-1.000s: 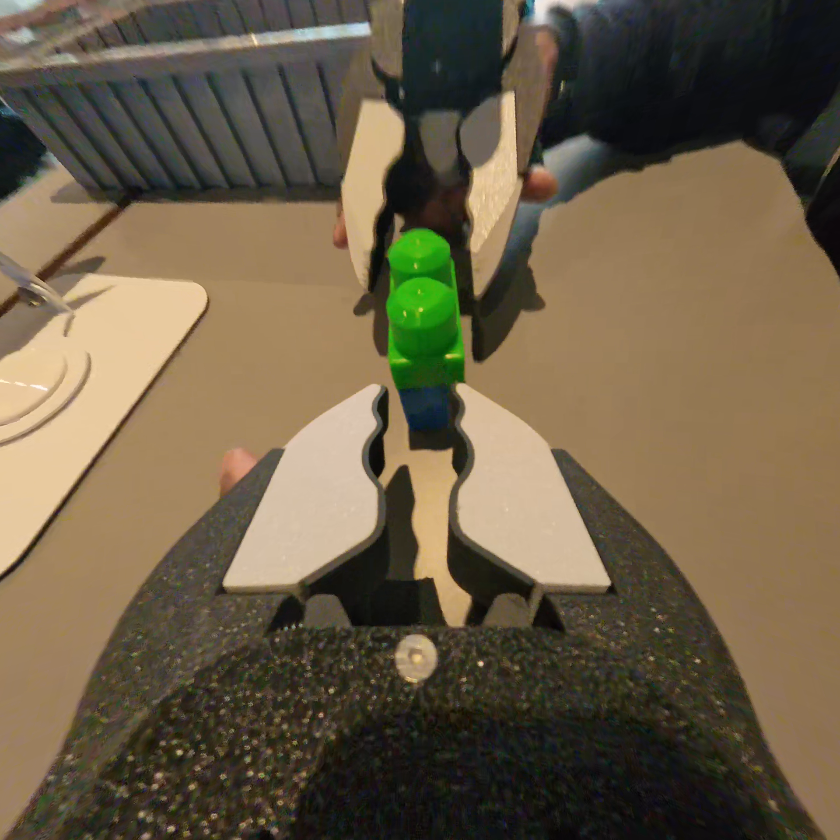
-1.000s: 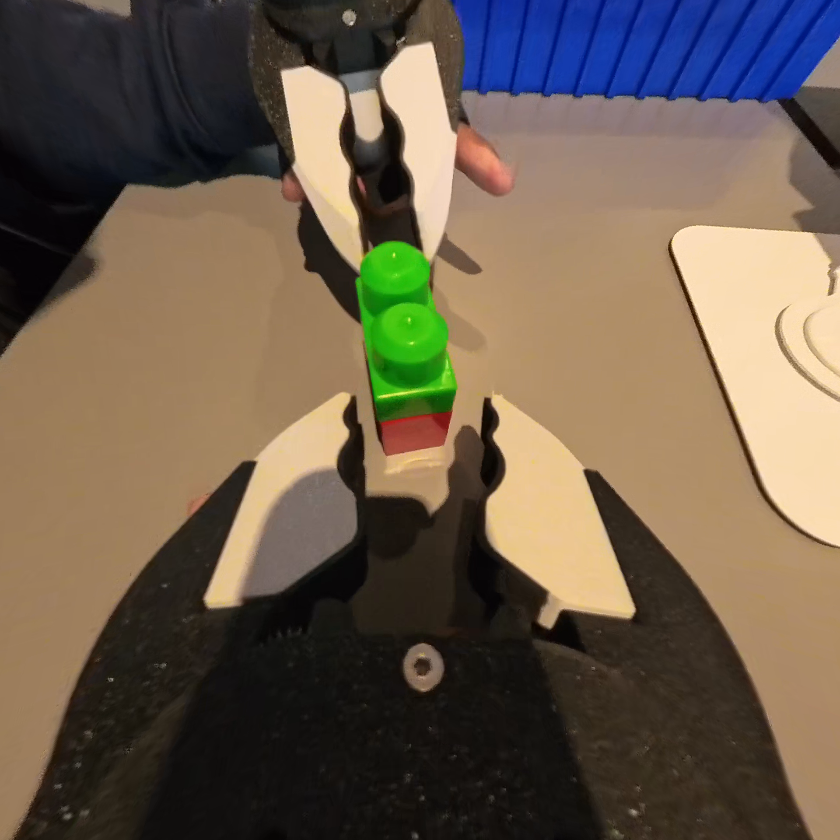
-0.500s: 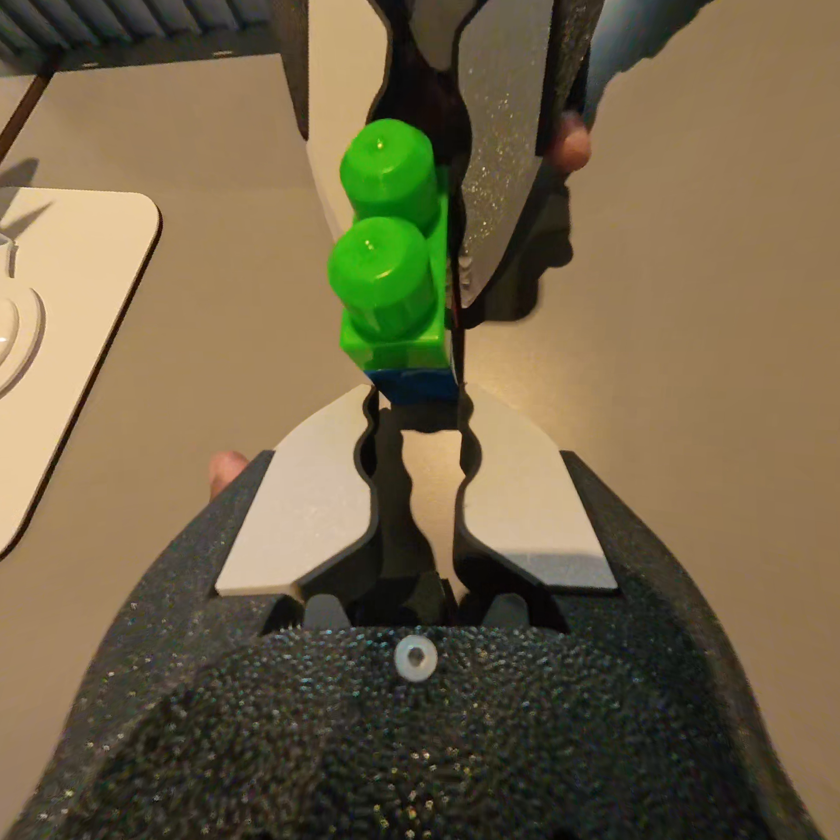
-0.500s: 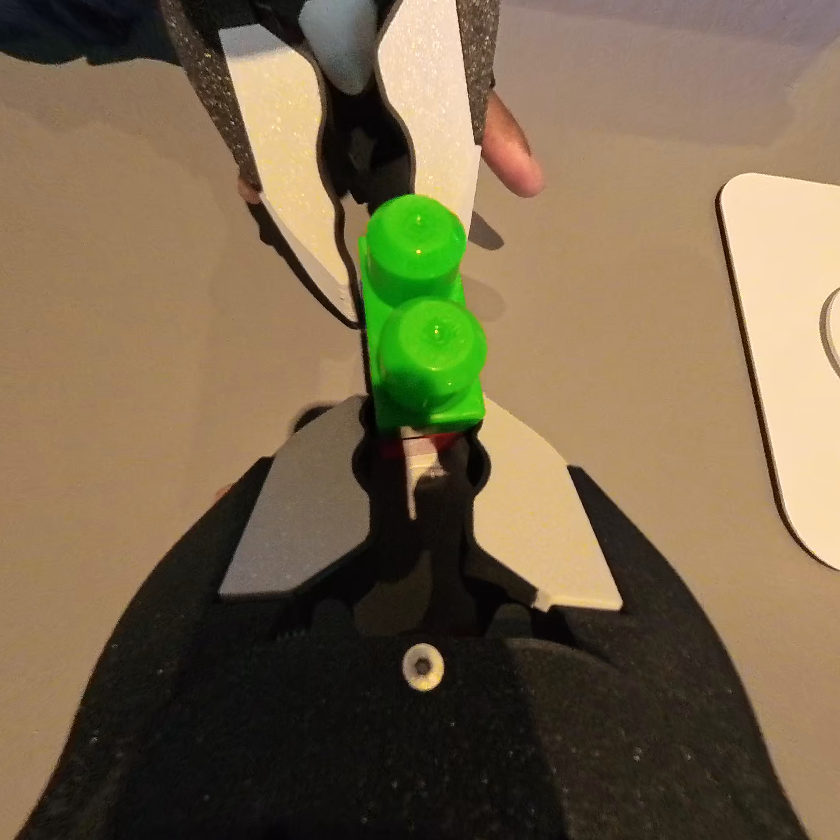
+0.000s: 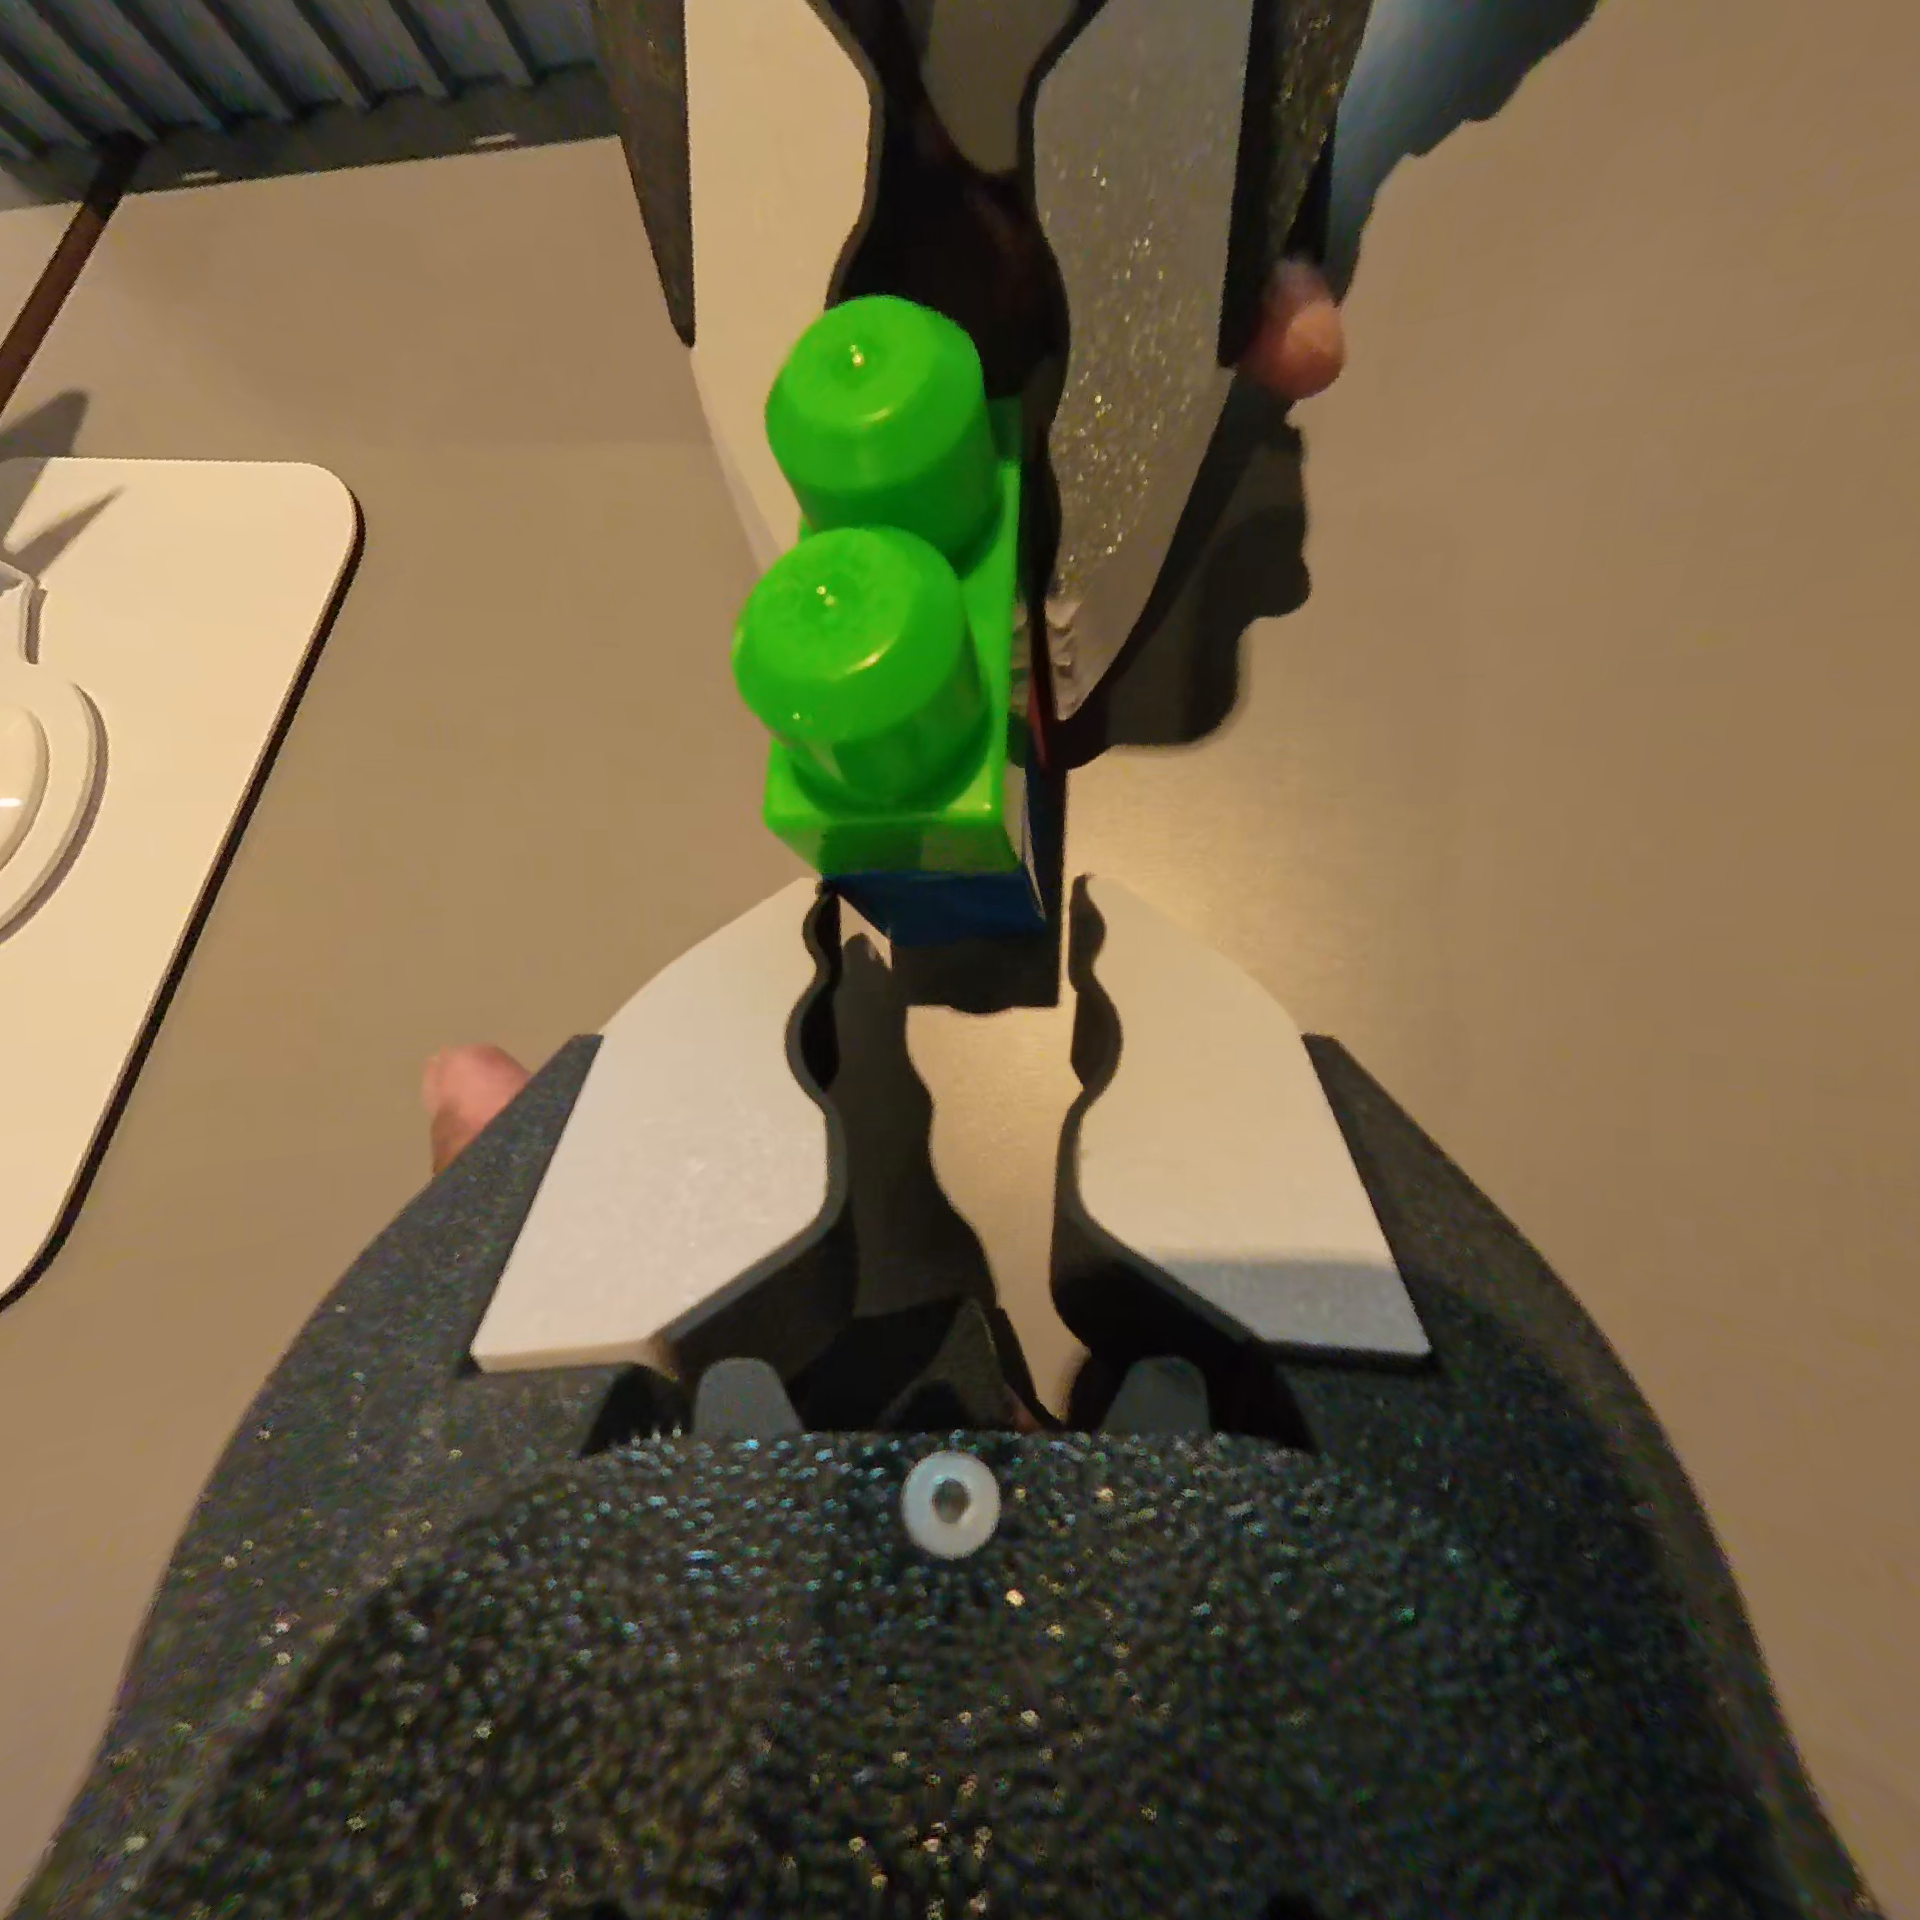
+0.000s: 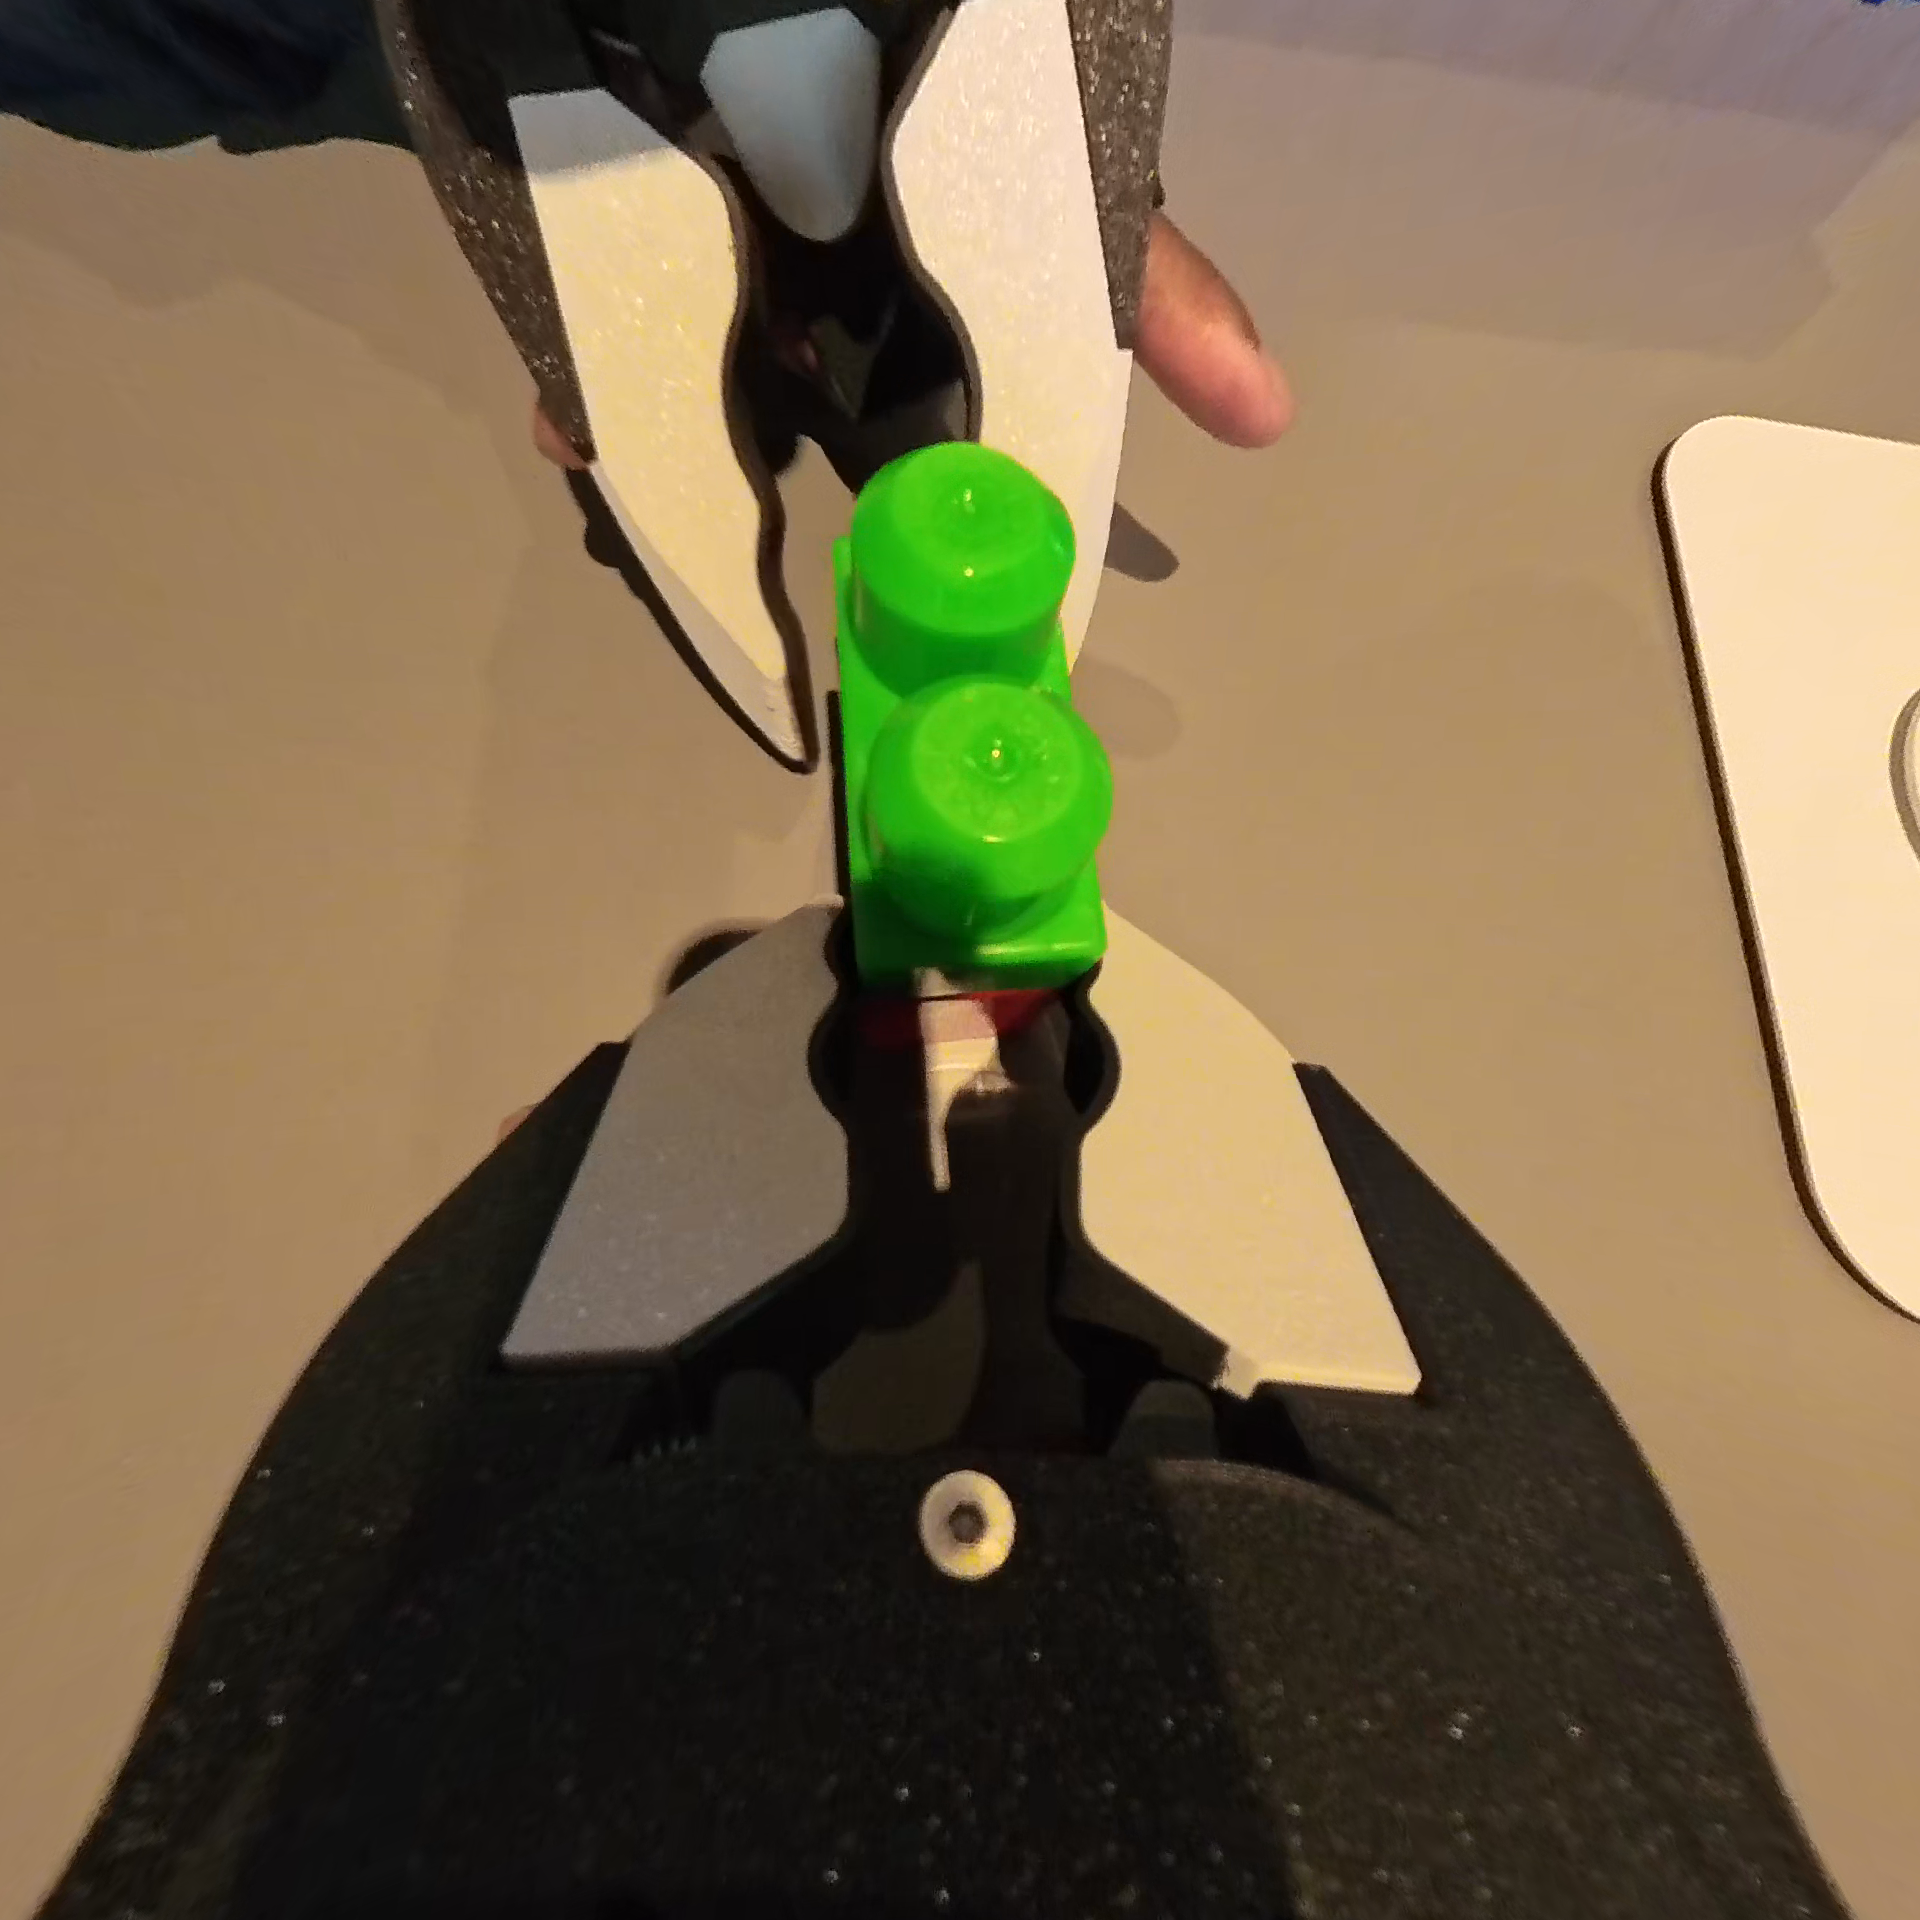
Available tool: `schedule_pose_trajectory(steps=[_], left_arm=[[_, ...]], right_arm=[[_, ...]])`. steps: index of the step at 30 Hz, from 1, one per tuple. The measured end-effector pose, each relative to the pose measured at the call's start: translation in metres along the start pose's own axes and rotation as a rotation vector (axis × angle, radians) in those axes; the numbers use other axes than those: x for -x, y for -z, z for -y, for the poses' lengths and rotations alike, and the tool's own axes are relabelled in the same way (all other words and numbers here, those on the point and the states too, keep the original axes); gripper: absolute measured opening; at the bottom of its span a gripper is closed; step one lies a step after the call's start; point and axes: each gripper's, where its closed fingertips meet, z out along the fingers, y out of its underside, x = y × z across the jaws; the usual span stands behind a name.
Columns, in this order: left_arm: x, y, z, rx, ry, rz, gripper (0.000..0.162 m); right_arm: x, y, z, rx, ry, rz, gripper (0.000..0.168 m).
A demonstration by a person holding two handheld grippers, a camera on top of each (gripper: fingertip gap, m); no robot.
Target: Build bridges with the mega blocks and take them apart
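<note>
The red block (image 6: 1013, 1006) was mostly hidden under the green block (image 5: 883, 644) and clamped by the right gripper (image 6: 966, 945). The left gripper (image 5: 951, 899) sat loose around the blue block (image 5: 945, 909) (the bridge's other leg), its fingers slightly wider than half a second earlier.

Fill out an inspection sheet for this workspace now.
Surface: plain tan table.
Job's things: green block bridging a blue block and a red block.
Clutter: white board at the table's side.
Grippers: left gripper open around the blue block; right gripper closed on the red block.
Cables: nothing seen.
Surroundings: grey slatted panel; a person's finger.
</note>
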Motion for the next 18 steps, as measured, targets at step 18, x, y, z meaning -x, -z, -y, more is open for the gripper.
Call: schedule_pose_trajectory(steps=[18], left_arm=[[0.0019,-0.0009,0.0018,-0.007,-0.012,0.021,0.041]], right_arm=[[0.003,-0.0009,0.0001,-0.001,-0.006,0.042,0.038]])
